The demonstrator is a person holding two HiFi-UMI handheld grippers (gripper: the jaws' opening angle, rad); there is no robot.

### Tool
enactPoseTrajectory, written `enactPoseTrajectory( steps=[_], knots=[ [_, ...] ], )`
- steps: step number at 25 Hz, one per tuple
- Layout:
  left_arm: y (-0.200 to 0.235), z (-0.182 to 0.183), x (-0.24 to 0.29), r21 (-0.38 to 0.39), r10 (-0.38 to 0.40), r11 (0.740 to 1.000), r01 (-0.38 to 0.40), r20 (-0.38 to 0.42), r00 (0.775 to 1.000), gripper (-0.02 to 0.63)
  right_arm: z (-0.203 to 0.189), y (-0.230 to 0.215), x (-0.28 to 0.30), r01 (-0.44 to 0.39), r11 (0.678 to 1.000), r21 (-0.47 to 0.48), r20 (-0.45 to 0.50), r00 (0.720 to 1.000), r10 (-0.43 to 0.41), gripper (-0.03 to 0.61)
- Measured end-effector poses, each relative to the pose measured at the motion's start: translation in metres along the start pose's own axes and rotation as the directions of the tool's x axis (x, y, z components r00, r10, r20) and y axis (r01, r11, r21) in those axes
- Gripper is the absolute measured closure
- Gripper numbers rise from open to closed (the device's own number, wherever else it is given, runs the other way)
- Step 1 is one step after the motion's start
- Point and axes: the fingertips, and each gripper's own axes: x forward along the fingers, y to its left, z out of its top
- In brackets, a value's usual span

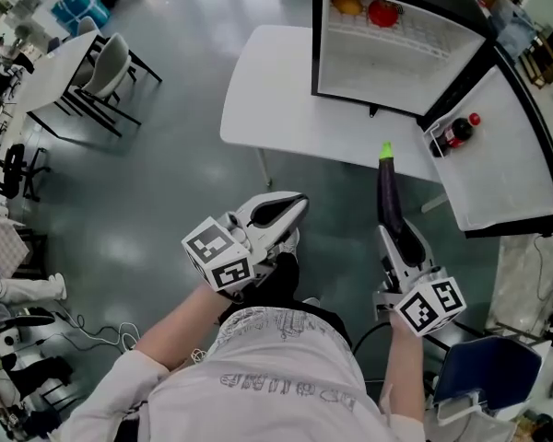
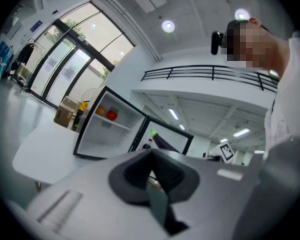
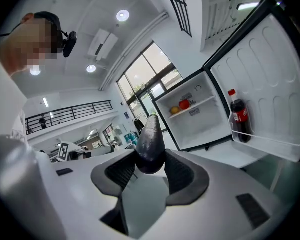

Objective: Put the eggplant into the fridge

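A long dark purple eggplant [image 1: 390, 201] with a green stem points toward the open mini fridge [image 1: 378, 67], which stands on a white table [image 1: 267, 90]. My right gripper [image 1: 398, 242] is shut on the eggplant's thick end; in the right gripper view the eggplant [image 3: 150, 141] sticks out from between the pads [image 3: 182, 174]. An orange [image 1: 347, 4] and a tomato [image 1: 383, 12] lie on the fridge's top shelf. The fridge door [image 1: 507, 164] stands open to the right with a cola bottle [image 1: 456, 132] in its rack. My left gripper [image 1: 293, 208] is shut and holds nothing, short of the table's near edge.
A second white table with chairs [image 1: 101, 63] stands far left. A blue chair [image 1: 484, 371] sits at the lower right beside the person. Cables [image 1: 101, 339] trail over the grey floor at the lower left. A cardboard box [image 2: 65, 111] stands behind the fridge.
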Motion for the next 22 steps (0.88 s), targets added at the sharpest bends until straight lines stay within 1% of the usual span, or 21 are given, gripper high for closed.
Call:
enactPoseTrajectory(
  steps=[5,10,17,22],
  knots=[
    [0.03,0.008,0.011,-0.021,0.0,1.0,0.0,-0.002,1.0,0.606,0.008,-0.009,0.03,0.007,1.0,0.002,-0.021,1.0,-0.007,0.397],
    [0.058,0.019,0.03,-0.041,-0.024,0.999,0.023,-0.01,1.0,0.606,0.02,-0.018,0.063,0.022,1.0,-0.002,-0.036,0.999,-0.022,0.397],
    [0.1,0.045,0.052,-0.048,-0.061,0.997,0.06,-0.019,0.998,0.606,0.041,-0.028,0.107,0.06,0.998,-0.002,-0.045,0.997,-0.06,0.397],
    [0.134,0.065,0.065,-0.031,-0.072,0.997,0.071,-0.032,0.997,0.606,0.055,-0.038,0.142,0.086,0.996,0.01,-0.031,0.996,-0.085,0.397]
  ],
)
